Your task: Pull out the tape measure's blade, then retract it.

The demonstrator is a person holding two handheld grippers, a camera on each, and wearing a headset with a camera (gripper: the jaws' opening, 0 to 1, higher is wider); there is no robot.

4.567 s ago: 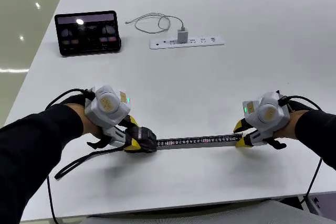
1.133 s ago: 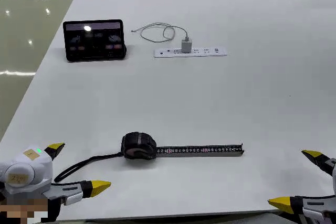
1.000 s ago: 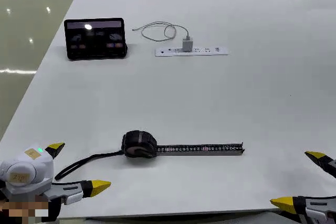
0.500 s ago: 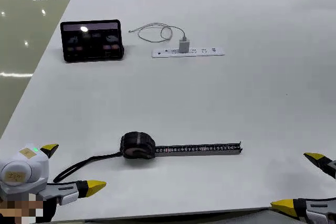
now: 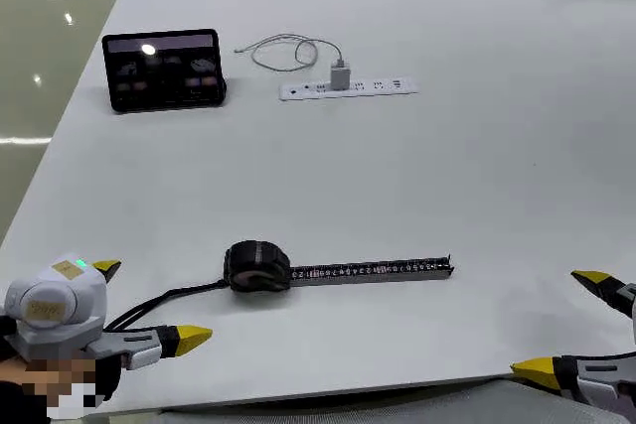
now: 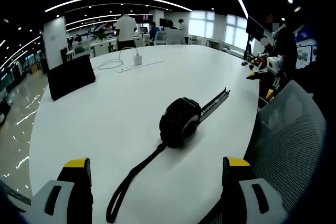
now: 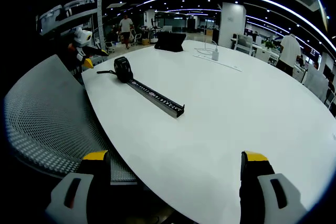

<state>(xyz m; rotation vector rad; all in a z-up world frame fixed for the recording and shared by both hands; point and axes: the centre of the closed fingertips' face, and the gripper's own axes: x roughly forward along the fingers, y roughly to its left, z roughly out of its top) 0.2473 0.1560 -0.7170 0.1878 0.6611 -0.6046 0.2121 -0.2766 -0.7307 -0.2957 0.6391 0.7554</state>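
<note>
A black tape measure case [image 5: 257, 266] [image 6: 179, 120] [image 7: 122, 68] lies on the white table [image 5: 397, 176] near its front edge. Its blade [image 5: 370, 269] [image 6: 215, 103] [image 7: 157, 98] stays drawn out to the right, flat on the table, and a black wrist strap [image 5: 164, 302] [image 6: 131, 183] trails left from the case. My left gripper [image 5: 151, 302] [image 6: 157, 182] is open at the front left corner, apart from the case, with nothing between its yellow tips. My right gripper [image 5: 576, 327] [image 7: 176, 169] is open at the front right edge, well clear of the blade's end.
A dark tablet [image 5: 163, 68] stands at the back left. A white power strip [image 5: 346, 88] with a plugged charger and a coiled white cable [image 5: 283, 50] lies behind the middle. A grey mesh chair back [image 7: 47, 124] sits below the table's front edge.
Both grippers let go of the case and blade and drew back to the table's front corners. In the last second only the head camera has shifted; the tape lies still.
</note>
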